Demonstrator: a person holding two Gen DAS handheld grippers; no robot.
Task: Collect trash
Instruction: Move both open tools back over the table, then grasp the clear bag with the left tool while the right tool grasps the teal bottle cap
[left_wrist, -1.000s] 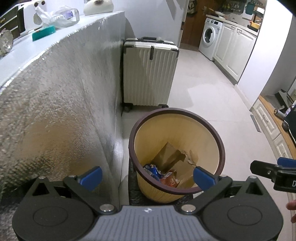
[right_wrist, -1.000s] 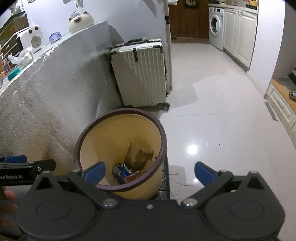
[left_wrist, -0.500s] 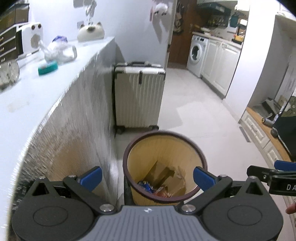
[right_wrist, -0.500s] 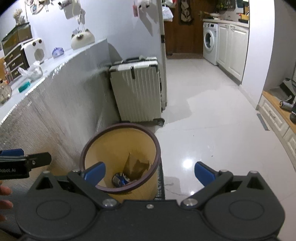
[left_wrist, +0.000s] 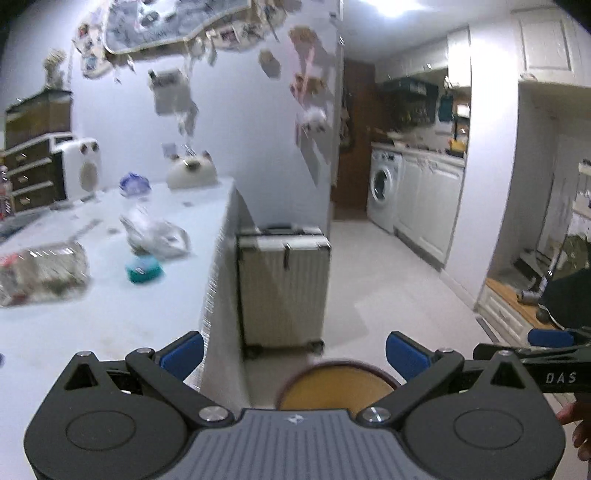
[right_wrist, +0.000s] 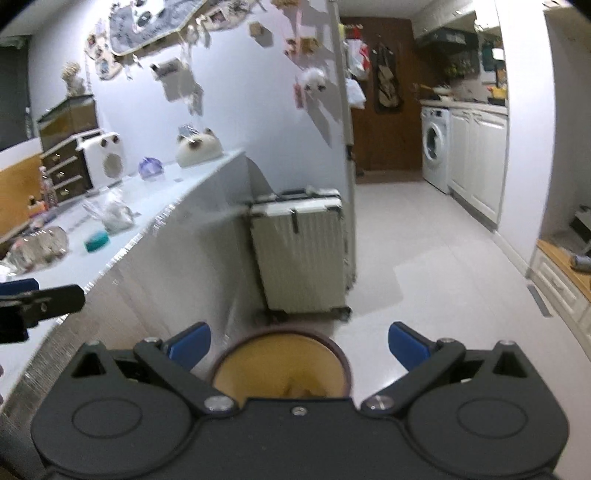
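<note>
A tan trash bin with a dark brown rim (left_wrist: 338, 384) stands on the floor below both grippers; it also shows in the right wrist view (right_wrist: 280, 365). My left gripper (left_wrist: 295, 354) is open and empty, high above the bin beside the counter. My right gripper (right_wrist: 297, 345) is open and empty above the bin. On the white counter (left_wrist: 92, 325) lie a crumpled clear plastic bag (left_wrist: 155, 236), a teal round item (left_wrist: 144, 271) and a clear wrapper with reddish contents (left_wrist: 40, 273). The same bag (right_wrist: 110, 214) and teal item (right_wrist: 96, 240) show in the right wrist view.
A cream ribbed suitcase (left_wrist: 284, 288) stands on the floor against the counter's end, behind the bin. A cat-shaped ornament (left_wrist: 192, 171), a white heater (left_wrist: 79, 168) and drawers (left_wrist: 29, 173) sit at the counter's back. A washing machine (left_wrist: 384, 190) and white cabinets line the right.
Both grippers have risen and tilted up from the bin. The bin now sits low in both views and the counter top with its items has come into sight.
</note>
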